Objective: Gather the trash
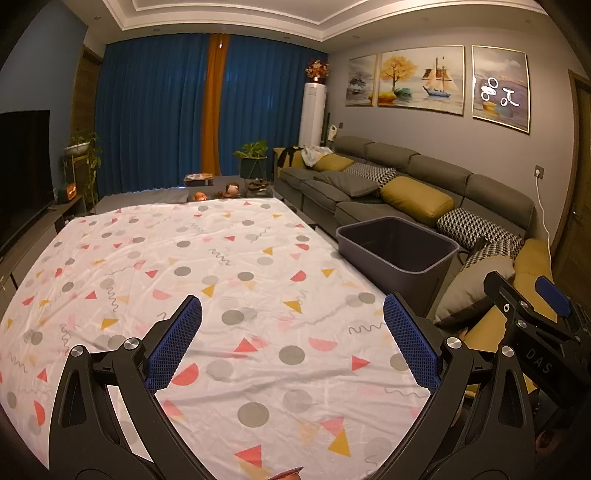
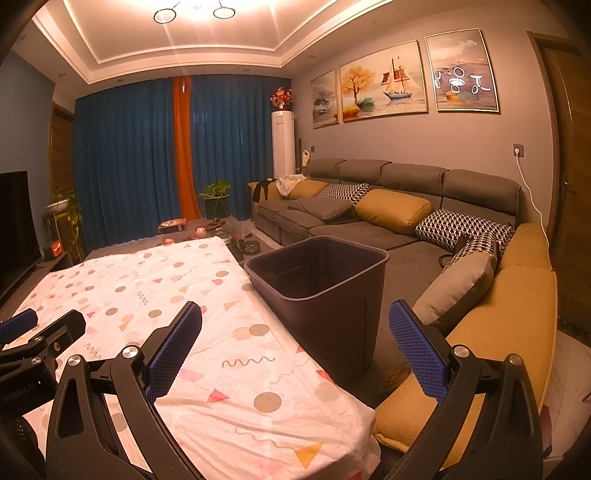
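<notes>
Warm, dim indoor light falls from the ring-shaped ceiling lamps (image 2: 194, 13), which flare into glare at the top of the right wrist view, and from the glowing recessed cove (image 1: 332, 22) along the ceiling. The lamps mirror as white rings on the glass of the far-right framed picture (image 1: 500, 88). Both fisheye views bow straight lines and darken to black at the corners; the near black gripper frames lie in shadow, slightly soft.

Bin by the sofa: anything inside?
The bin shows bare dark inner walls and part of the floor in both views, with no trash visible. Its near rim hides the closest part of the bottom, so that corner stays unconfirmed.
</notes>
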{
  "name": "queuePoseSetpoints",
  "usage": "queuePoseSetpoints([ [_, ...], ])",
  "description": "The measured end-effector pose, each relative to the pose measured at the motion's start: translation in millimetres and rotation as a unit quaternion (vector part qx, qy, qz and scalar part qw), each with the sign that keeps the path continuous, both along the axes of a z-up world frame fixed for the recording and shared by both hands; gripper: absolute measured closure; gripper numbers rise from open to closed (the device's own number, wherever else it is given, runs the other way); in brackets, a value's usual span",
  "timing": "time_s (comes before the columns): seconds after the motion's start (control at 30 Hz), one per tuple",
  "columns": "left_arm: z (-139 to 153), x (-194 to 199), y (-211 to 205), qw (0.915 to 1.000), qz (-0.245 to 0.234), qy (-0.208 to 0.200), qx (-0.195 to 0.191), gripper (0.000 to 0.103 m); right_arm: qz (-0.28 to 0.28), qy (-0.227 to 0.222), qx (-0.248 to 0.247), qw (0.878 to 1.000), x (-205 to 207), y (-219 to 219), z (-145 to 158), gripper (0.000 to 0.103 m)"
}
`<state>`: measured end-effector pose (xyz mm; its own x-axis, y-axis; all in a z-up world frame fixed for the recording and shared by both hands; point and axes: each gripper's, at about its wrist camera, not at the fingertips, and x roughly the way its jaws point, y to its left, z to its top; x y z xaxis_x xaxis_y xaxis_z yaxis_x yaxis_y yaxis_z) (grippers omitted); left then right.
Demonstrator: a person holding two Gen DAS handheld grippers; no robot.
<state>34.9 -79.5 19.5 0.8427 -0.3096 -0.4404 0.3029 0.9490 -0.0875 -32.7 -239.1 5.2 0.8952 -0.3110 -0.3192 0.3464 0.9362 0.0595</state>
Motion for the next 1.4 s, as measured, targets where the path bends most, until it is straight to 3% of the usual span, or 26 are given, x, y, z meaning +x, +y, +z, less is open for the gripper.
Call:
queuePoseSetpoints([
  [0.37,1.9,0.2,-0.1,1.0,-0.005,-0.003,-0.001,0.006,0.0,0.0,0.001,1.0,-0.3,-0.6,-0.5,0.005],
  [0.5,2.1,0.0,-0.5,1.0,-0.009,-0.002,-0.001,0.014,0.0,-0.001,0.001,1.0,0.1,-0.5,-0.1,0.005],
  [1.4,1.6,-2.7,8.0,0.9999,-0.009,0.001,-0.01,0.015,-0.005,-0.002,0.001,1.0,-5.5,1.1,0.0,0.005],
])
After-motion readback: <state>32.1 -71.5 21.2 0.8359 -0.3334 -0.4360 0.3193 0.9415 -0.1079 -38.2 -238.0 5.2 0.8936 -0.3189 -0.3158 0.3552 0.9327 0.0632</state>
